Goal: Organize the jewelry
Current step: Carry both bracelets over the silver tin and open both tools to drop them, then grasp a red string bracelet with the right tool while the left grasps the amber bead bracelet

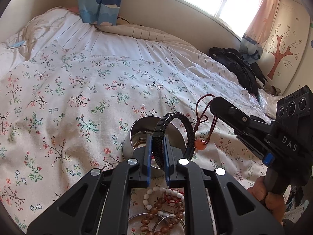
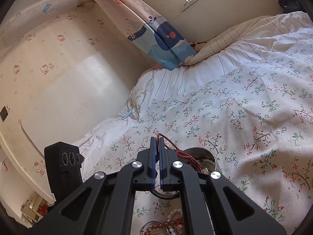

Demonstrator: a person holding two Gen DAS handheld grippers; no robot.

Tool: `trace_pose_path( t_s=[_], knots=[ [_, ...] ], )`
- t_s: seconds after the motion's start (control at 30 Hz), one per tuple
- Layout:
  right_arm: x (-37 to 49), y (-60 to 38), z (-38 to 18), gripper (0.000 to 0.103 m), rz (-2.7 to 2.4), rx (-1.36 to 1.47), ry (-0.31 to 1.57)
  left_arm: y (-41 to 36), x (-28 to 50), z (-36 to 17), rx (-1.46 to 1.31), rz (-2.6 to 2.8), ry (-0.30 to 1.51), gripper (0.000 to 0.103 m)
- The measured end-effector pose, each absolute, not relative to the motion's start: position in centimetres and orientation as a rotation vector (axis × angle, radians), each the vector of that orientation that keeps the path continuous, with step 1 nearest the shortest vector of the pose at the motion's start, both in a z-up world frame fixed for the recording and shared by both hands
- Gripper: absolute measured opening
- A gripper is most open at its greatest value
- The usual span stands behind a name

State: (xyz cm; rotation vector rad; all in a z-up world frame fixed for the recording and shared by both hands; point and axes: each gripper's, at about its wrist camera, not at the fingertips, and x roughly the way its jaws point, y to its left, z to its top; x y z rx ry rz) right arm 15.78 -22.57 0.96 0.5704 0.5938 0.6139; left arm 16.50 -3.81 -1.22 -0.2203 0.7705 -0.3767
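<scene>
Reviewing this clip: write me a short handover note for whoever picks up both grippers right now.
Left gripper: shut on the black braided bracelet, held above the metal tin.
Right gripper: shut on the red cord, whose orange bead hangs beside the tin.
Tin: stands on the floral bedspread; some jewelry is already inside it.
Done: a few pieces are in the tin.
Left: drop the bracelet and the cord in, then collect the pile near the bed's edge: white bead bracelet, amber bead bracelet and metal bangles.
</scene>
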Motion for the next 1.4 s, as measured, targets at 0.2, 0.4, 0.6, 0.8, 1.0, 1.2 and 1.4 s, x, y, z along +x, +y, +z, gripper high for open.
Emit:
trace_pose_path(
  t_s=[0.2, 0.4, 0.6, 0.8, 1.0, 1.2, 1.4],
  knots=[
    [18.5, -21.3, -1.4, 0.023, 0.595, 0.575, 0.685, -3.2, 17.9, -2.5, -0.244, -0.298, 0.820, 0.031],
    [18.2, -22.4, -1.5, 0.030, 0.577, 0.604, 0.668, -2.1, 17.7, -2.3, -0.256, -0.270, 0.799, 0.036],
    [18.3, -23.0, -1.8, 0.032, 0.560, 0.619, 0.677, -2.6, 17.2, -2.2, -0.212, -0.264, 0.791, 0.037],
    [18.3, -23.2, -1.9, 0.036, 0.552, 0.619, 0.678, -3.1, 16.8, -2.0, -0.159, -0.235, 0.776, 0.044],
    [17.9, -23.4, -2.3, 0.040, 0.532, 0.617, 0.691, -3.8, 16.0, -1.6, -0.095, -0.202, 0.747, 0.055],
    [17.0, -24.6, -2.5, 0.047, 0.462, 0.598, 0.726, -3.0, 15.6, -1.6, -0.095, -0.168, 0.755, 0.075],
    [15.7, -25.9, -2.8, 0.054, 0.377, 0.572, 0.774, -1.9, 15.0, -2.1, -0.124, -0.137, 0.793, 0.078]
  ],
)
